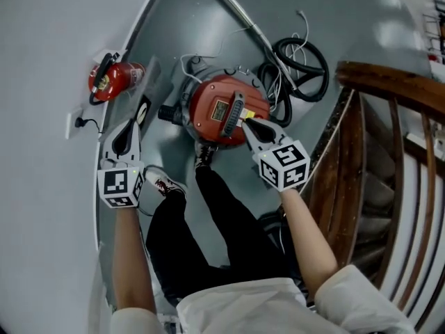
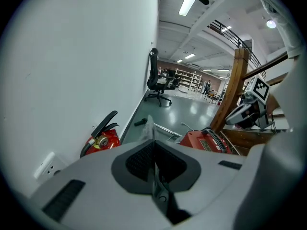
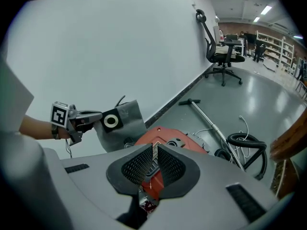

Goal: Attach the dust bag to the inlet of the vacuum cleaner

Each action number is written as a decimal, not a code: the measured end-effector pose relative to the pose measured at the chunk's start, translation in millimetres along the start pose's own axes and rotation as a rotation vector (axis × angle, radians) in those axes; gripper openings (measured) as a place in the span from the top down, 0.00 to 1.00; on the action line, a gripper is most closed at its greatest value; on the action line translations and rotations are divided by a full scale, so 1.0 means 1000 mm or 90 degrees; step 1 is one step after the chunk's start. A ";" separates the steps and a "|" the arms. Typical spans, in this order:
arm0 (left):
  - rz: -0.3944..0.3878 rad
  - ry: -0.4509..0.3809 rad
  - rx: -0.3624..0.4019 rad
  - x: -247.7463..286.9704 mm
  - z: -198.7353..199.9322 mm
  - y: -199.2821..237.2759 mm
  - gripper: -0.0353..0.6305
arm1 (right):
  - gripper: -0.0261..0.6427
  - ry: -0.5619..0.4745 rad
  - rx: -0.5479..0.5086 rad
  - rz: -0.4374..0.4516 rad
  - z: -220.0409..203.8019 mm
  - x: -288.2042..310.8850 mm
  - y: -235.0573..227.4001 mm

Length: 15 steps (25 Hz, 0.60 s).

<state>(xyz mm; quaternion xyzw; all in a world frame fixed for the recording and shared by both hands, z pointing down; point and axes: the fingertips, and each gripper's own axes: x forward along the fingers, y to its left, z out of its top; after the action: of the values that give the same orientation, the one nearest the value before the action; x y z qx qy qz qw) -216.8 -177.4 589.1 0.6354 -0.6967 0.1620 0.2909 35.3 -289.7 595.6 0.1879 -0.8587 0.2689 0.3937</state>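
One fire extinguisher (image 1: 115,78) by wall (image 1: 42,47) | hose (image 1: 302,68) beside vacuum cleaner (image 1: 215,110)

A red fire extinguisher (image 1: 115,78) with a black handle sits by the white wall (image 1: 42,47), near a white wall socket (image 1: 75,124). A dark wooden banister (image 1: 389,82) stands well apart. A black office chair (image 2: 156,80) stands farther along.

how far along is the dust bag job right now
Done: the dust bag is off the floor, pinched in the left gripper. In hand: the right gripper, jaws together, is by the handle on the vacuum cleaner. Left: the bag hangs beside the vacuum, apart from it, so its collar is not yet fitted to the machine.
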 end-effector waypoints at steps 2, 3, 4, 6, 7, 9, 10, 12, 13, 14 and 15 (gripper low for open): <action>-0.003 0.008 -0.002 0.006 -0.011 0.001 0.93 | 0.91 0.001 0.013 -0.002 -0.006 0.004 -0.006; -0.005 0.012 -0.004 0.008 -0.016 0.001 0.93 | 0.91 0.001 0.019 -0.003 -0.009 0.005 -0.009; -0.006 0.015 -0.006 0.010 -0.022 0.001 0.93 | 0.91 0.002 0.023 -0.004 -0.011 0.006 -0.011; -0.009 0.022 -0.006 0.014 -0.033 0.001 0.93 | 0.91 0.003 0.031 -0.002 -0.017 0.009 -0.015; -0.011 0.025 -0.004 0.017 -0.038 0.002 0.93 | 0.91 0.003 0.034 0.000 -0.020 0.011 -0.015; -0.013 0.031 -0.003 0.021 -0.048 0.002 0.93 | 0.91 0.005 0.041 0.007 -0.027 0.015 -0.016; -0.013 0.032 -0.007 0.023 -0.054 0.002 0.93 | 0.91 0.006 0.043 0.012 -0.030 0.016 -0.016; -0.013 0.032 -0.021 0.029 -0.064 0.001 0.93 | 0.91 0.008 0.046 0.020 -0.034 0.019 -0.017; -0.015 0.032 -0.028 0.032 -0.069 0.000 0.93 | 0.91 0.009 0.045 0.023 -0.036 0.020 -0.017; -0.017 0.031 -0.033 0.035 -0.074 0.000 0.93 | 0.91 0.011 0.041 0.025 -0.037 0.022 -0.016; -0.019 0.031 -0.037 0.038 -0.078 -0.001 0.93 | 0.91 0.013 0.036 0.028 -0.038 0.025 -0.015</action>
<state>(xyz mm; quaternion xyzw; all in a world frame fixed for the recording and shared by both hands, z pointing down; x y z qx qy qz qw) -201.2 -160.7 672.6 0.6331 -0.6842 0.1525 0.3282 50.0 -280.7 640.6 0.1775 -0.8506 0.3038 0.3908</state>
